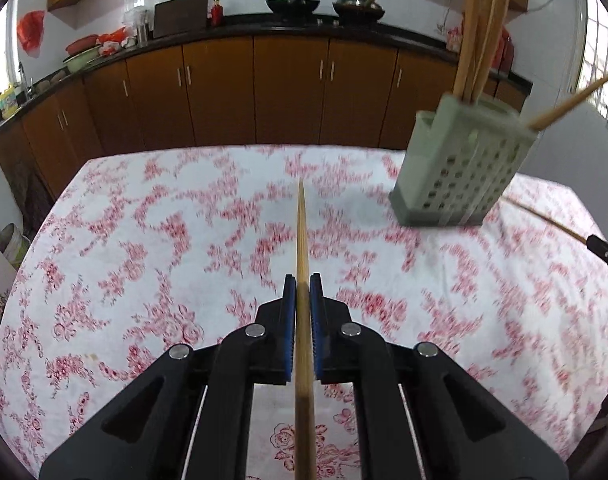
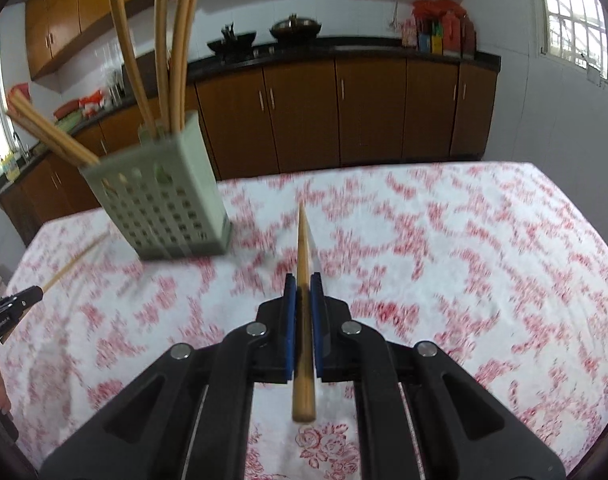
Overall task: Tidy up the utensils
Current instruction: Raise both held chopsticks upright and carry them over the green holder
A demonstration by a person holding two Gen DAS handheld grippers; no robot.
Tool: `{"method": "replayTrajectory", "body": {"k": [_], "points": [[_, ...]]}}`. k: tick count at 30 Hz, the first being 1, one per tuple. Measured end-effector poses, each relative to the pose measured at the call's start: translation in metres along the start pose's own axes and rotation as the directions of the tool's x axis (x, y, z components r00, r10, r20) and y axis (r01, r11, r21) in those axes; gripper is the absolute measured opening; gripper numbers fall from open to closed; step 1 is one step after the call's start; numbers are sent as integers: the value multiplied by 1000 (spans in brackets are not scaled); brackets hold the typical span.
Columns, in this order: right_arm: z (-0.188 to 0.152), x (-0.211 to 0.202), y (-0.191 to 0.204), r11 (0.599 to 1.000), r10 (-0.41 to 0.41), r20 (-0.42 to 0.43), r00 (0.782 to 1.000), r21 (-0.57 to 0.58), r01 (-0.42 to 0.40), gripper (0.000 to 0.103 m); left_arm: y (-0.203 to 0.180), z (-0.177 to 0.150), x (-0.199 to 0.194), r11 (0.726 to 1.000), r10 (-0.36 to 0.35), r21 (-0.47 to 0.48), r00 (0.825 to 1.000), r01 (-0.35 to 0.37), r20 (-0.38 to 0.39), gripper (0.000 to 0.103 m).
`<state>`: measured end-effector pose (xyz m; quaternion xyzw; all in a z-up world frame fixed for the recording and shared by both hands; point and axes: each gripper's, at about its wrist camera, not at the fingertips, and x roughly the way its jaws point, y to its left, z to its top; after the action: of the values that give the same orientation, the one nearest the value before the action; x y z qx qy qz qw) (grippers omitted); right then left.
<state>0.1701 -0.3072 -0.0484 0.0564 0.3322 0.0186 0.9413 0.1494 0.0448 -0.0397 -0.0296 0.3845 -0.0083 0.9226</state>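
My left gripper (image 1: 302, 282) is shut on a bamboo chopstick (image 1: 302, 236) that points forward over the table. My right gripper (image 2: 302, 282) is shut on another bamboo chopstick (image 2: 304, 248), also pointing forward. A pale green perforated utensil holder (image 1: 462, 168) stands on the table ahead and to the right in the left wrist view. In the right wrist view the holder (image 2: 159, 204) is ahead to the left. It holds several chopsticks (image 2: 175, 52). The other gripper shows at the edge of each view, the right one (image 1: 604, 252) and the left one (image 2: 11, 310).
The table carries a white cloth with red flowers (image 1: 183, 240). Brown kitchen cabinets (image 1: 287, 88) under a dark counter with woks (image 1: 291, 4) and bottles run along the far wall. A window (image 2: 576, 20) is at the right.
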Motion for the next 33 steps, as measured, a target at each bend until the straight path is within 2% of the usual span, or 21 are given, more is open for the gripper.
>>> {"method": "replayTrajectory", "body": {"k": [6, 12, 24, 28, 33], "points": [[20, -17, -7, 1000, 9, 79, 997, 28, -11, 8, 11, 21, -24, 997, -37, -60, 996, 42, 87, 7], [31, -32, -7, 999, 19, 142, 990, 39, -24, 8, 12, 35, -48, 994, -54, -84, 982, 70, 180, 7], [49, -55, 4, 999, 36, 215, 976, 6, -38, 8, 4, 47, -66, 995, -69, -56, 968, 85, 241, 7], [64, -73, 9, 997, 78, 231, 970, -3, -79, 8, -4, 54, -82, 993, -102, -27, 957, 113, 272, 7], [85, -96, 19, 980, 201, 186, 962, -24, -200, 8, -22, 64, -106, 983, -185, 42, 942, 181, 279, 7]]}}
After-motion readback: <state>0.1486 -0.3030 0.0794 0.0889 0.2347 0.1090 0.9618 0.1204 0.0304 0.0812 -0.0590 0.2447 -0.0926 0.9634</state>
